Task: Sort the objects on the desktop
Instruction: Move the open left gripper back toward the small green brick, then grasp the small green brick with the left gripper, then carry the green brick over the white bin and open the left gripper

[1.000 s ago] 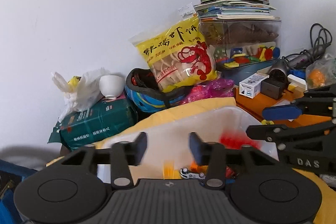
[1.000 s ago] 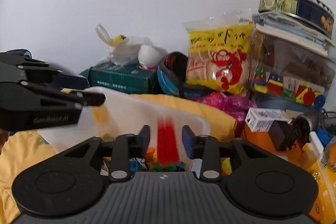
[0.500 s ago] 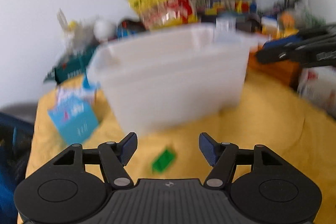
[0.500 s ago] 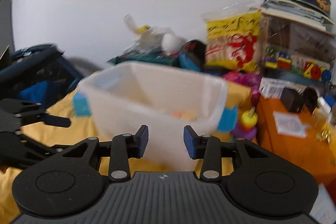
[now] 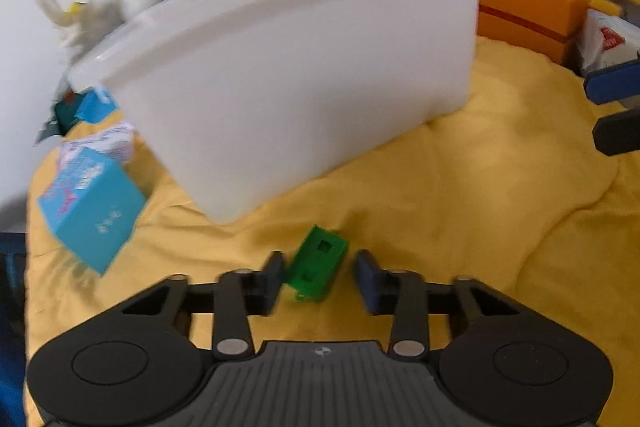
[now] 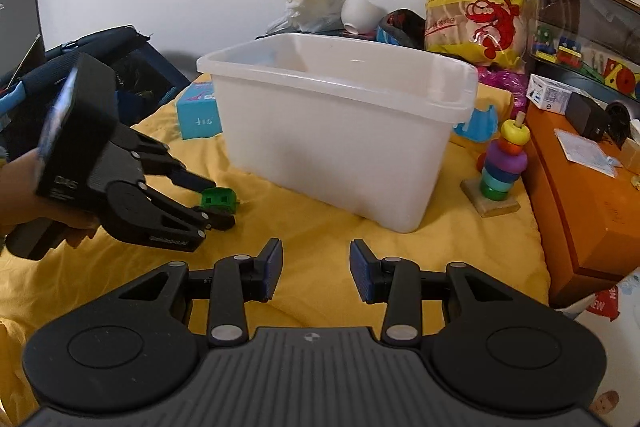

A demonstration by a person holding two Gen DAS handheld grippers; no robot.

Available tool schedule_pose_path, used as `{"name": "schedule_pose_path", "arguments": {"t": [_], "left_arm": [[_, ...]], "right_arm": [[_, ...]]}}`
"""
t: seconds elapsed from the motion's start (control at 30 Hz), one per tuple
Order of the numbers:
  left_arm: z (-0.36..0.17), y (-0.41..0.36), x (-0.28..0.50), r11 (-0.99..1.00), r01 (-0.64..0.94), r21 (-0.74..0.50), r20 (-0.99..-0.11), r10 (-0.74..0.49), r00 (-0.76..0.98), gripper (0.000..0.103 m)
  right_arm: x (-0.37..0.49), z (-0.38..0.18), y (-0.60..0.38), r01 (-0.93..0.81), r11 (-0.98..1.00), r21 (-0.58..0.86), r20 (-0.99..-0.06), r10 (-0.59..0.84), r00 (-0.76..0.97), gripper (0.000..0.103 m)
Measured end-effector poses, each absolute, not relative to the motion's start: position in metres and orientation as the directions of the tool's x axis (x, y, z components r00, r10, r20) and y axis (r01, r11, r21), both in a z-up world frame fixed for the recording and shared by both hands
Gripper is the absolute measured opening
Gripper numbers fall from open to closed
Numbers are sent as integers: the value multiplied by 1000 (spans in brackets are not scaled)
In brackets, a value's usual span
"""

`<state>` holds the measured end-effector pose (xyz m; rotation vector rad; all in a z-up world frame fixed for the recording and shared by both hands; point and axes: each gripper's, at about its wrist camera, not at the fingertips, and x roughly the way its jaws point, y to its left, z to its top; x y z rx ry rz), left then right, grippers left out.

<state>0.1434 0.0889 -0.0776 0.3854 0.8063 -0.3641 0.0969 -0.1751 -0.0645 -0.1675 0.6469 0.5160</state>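
The left tool [image 5: 318, 277] has dropped low over the yellow cloth [image 5: 460, 195] since half a second ago, and its fingers now stand apart on either side of a small green toy block [image 5: 318, 265]. The block lies on the cloth; its left edge is touching or almost touching the left finger, while a clear gap remains at the right finger, so nothing is clamped yet. In the earlier frame the same block lay well ahead of the fingertips. From the right wrist view, the left tool [image 6: 216, 201] reaches in from the left with the green toy block [image 6: 218, 197] between its tips, and a hand [image 6: 24, 187] holds its body.

Just beyond the block stands the white plastic bin [image 5: 304, 67], which now fills more of the left view than before. A blue carton [image 5: 94, 215] lies to the bin's left on the cloth.

The right tool [image 6: 316, 269] is open and empty, hovering over bare cloth in front of the white plastic bin [image 6: 340, 131], much as it did half a second ago. To the bin's right stands a ring stacker toy [image 6: 502, 167], beside an orange box [image 6: 580, 195].
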Motion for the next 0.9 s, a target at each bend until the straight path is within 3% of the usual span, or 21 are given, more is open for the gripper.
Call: {"name": "schedule_pose_path", "arguments": {"t": [0.07, 0.23, 0.3, 0.6, 0.77, 0.9], "left_arm": [[-75, 90, 144, 872, 461, 165, -760, -185, 623, 24], [-54, 84, 125, 864, 477, 162, -723, -226, 653, 24], [-37, 84, 115, 863, 495, 102, -698, -293, 653, 24], [42, 62, 93, 833, 541, 114, -533, -408, 741, 24], [66, 55, 124, 868, 476, 140, -462, -367, 807, 24], [79, 58, 159, 922, 383, 53, -426, -326, 844, 24]], "right_arm": [[95, -67, -178, -500, 866, 14, -617, 401, 677, 41], [93, -70, -184, -475, 879, 30, -627, 387, 676, 41], [93, -71, -185, -468, 883, 35, -626, 384, 678, 41], [93, -74, -180, -485, 873, 48, -629, 404, 664, 41], [88, -75, -175, -512, 858, 45, -628, 423, 653, 41], [84, -77, -175, -515, 856, 52, -635, 427, 645, 42]]}}
